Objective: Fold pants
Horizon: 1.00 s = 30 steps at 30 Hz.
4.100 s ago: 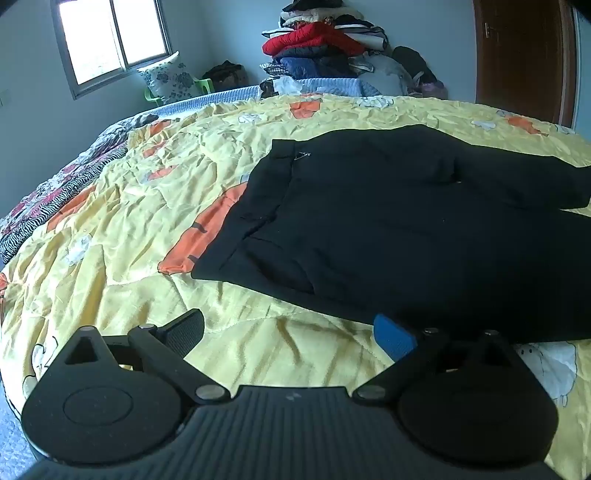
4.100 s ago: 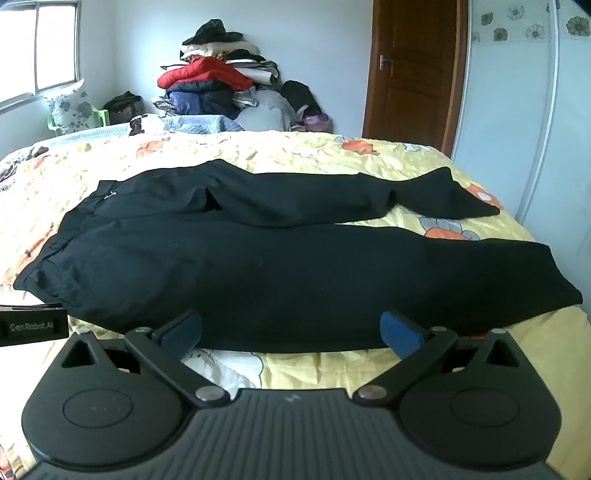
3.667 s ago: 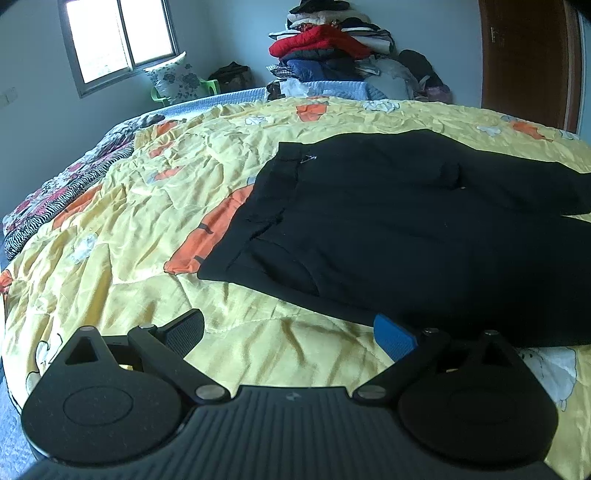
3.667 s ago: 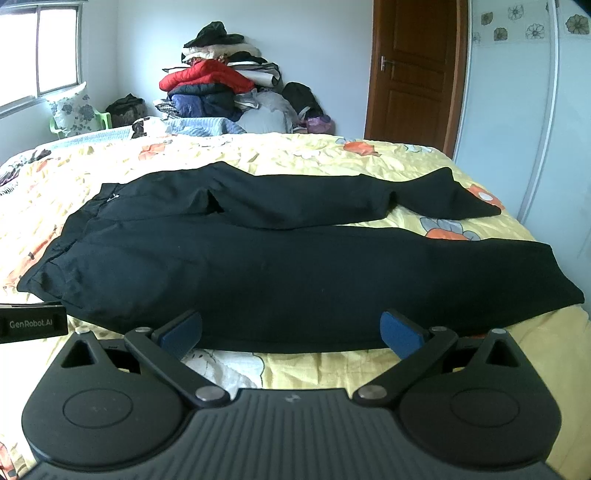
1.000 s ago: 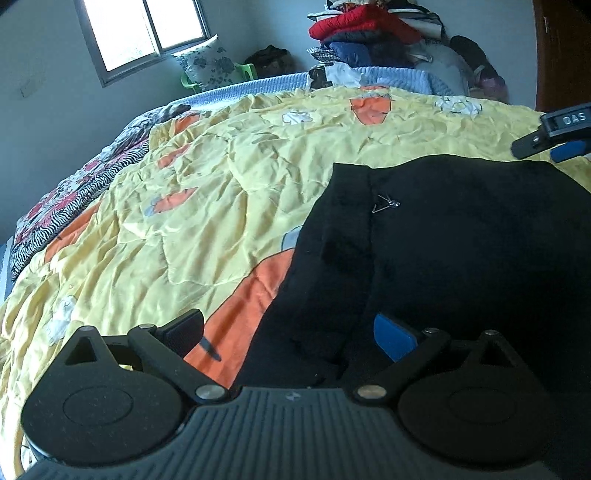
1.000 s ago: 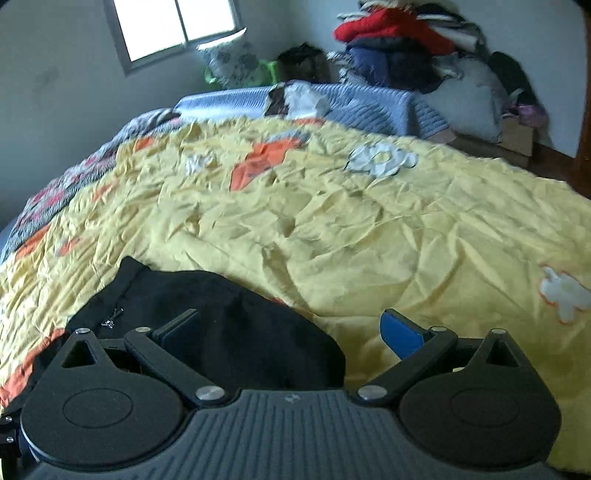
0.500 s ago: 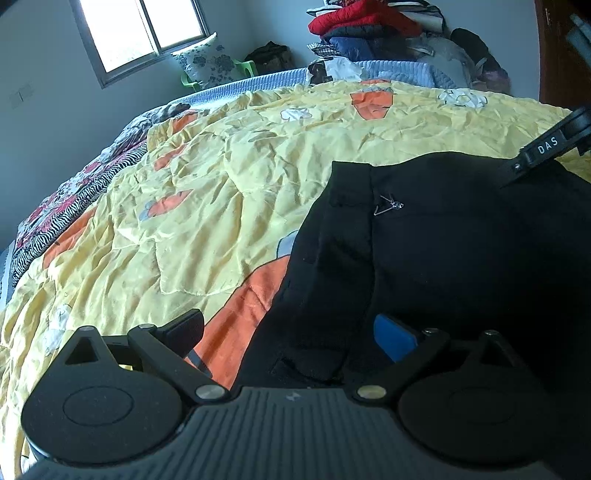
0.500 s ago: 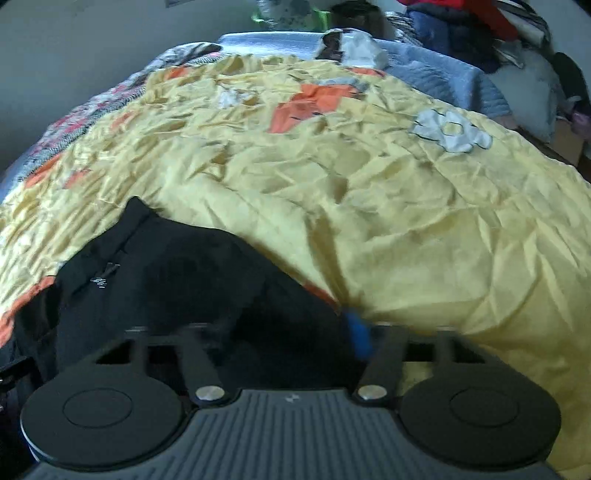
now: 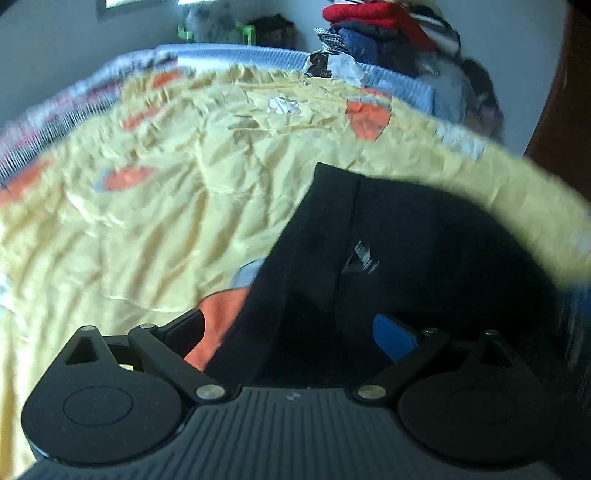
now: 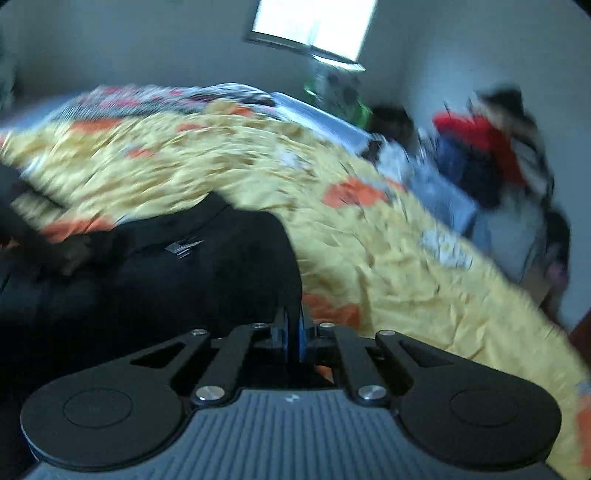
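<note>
Bed covered by a wrinkled yellow quilt point(image 9: 155, 206) with orange and white patches; it fills most of both wrist views. Right wrist view heavily blurred.

Black fabric pants point(image 9: 406, 236) lie on the quilt, waist end toward the quilt's left side in the left wrist view, legs running off to the right out of frame. Waistband edge point(image 9: 295, 236) runs diagonally from the far corner of the garment down toward the camera. In the right wrist view the same pants point(image 10: 155, 280) spread across the left half, with a raised fold of cloth leading down to the tool.

Pile of mixed clothing, red jacket on top point(image 9: 373, 14), stacked beyond the quilt's far edge against the wall. Bright window point(image 10: 314, 26) high on the wall.

Left gripper point(image 9: 291, 330): black two-finger tool with blue pads, fingers wide apart, straddling the waistband near the quilt's near edge; nothing pinched. Whether the pads touch cloth, cannot tell.

Right gripper point(image 10: 293, 334): fingers drawn together, blue pads clamped on a thin ridge of the black cloth at the garment's far-side edge.

Small silver metal clasp point(image 9: 360, 258) on the waist front, also seen blurred at point(image 10: 184, 245).
</note>
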Tool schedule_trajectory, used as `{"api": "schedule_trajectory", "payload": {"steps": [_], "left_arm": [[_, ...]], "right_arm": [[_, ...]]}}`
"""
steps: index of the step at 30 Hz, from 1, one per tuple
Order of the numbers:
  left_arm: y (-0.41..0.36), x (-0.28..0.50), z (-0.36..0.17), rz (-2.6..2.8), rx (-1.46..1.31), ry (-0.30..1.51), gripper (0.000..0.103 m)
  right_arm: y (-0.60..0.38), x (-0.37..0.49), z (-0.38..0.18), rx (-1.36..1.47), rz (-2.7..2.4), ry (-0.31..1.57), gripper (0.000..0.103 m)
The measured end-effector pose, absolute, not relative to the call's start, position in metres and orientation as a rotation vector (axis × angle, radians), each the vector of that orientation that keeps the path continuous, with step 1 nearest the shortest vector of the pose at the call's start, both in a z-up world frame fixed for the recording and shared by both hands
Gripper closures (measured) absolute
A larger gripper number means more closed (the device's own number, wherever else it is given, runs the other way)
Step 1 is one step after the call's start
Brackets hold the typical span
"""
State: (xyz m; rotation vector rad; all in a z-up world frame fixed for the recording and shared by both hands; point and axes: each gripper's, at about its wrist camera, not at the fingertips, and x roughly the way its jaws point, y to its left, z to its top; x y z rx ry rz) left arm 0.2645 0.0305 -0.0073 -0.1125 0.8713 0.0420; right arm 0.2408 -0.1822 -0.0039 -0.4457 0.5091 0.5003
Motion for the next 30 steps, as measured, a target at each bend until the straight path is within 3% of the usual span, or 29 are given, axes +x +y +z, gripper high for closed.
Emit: {"api": "schedule_trajectory", "payload": {"steps": [5, 11, 17, 18, 21, 23, 28, 30], "left_arm": [[0.041, 0.284, 0.012, -0.027, -0.287, 0.881, 0.004], [0.046, 0.304, 0.011, -0.006, -0.379, 0.940, 0.007], [0.055, 0.309, 0.002, -0.024, -0.464, 1.016, 0.038], [0.060, 0.306, 0.004, -0.045, -0.507, 1.015, 0.039], [0.066, 0.284, 0.028, -0.068, -0.517, 0.894, 0.028], [0.062, 0.277, 0.039, -0.075, -0.477, 0.855, 0.009], [0.043, 0.289, 0.041, -0.176, -0.455, 0.874, 0.007], [0.032, 0.300, 0.030, -0.137, -0.425, 0.929, 0.017]], "right_arm": [[-0.161, 0.174, -0.008, -0.650, 0.530, 0.427, 0.098], [-0.153, 0.148, -0.016, -0.704, 0.549, 0.426, 0.098], [-0.151, 0.142, -0.018, -0.726, 0.528, 0.424, 0.098], [-0.149, 0.139, -0.020, -0.746, 0.524, 0.426, 0.098], [-0.143, 0.135, -0.026, -0.797, 0.509, 0.431, 0.098], [-0.142, 0.139, -0.027, -0.788, 0.495, 0.450, 0.098], [-0.142, 0.137, -0.025, -0.760, 0.485, 0.462, 0.098], [-0.144, 0.135, -0.023, -0.741, 0.486, 0.466, 0.098]]}}
